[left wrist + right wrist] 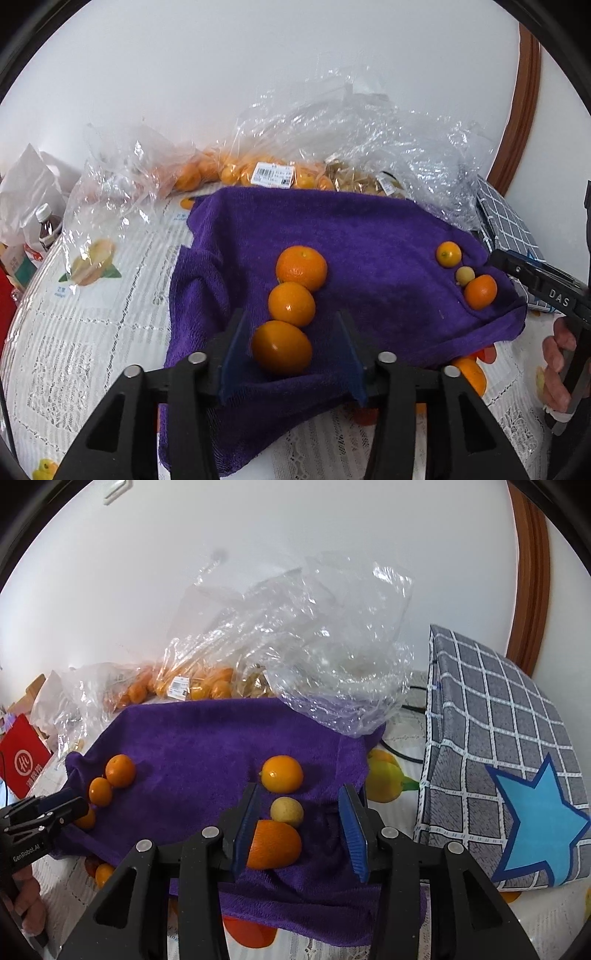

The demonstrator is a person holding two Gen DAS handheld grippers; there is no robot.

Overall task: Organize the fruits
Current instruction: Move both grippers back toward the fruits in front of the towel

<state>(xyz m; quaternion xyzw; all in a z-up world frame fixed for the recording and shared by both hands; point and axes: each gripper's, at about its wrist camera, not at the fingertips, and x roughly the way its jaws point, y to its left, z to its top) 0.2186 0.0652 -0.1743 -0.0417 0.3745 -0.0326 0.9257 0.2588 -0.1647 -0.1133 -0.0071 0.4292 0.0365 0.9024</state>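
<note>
A purple towel (369, 236) lies on the table. On its left side three oranges stand in a line: far (301, 268), middle (291, 304), near (281, 348). My left gripper (290, 332) is open, its jaws either side of the near orange without touching it. On the right side lie an orange (282, 774), a small yellow fruit (286, 811) and another orange (274, 844). My right gripper (301, 821) is open around the yellow fruit and the near orange, which touches the left finger (246, 830).
Clear plastic bags (332, 140) with more oranges (229, 171) and pale fruit lie behind the towel. A grey checked cloth with a blue star (498, 760) covers something at the right. A bottle (48, 223) and a red card (22, 757) stand at the left. The tablecloth (110, 295) is white lace.
</note>
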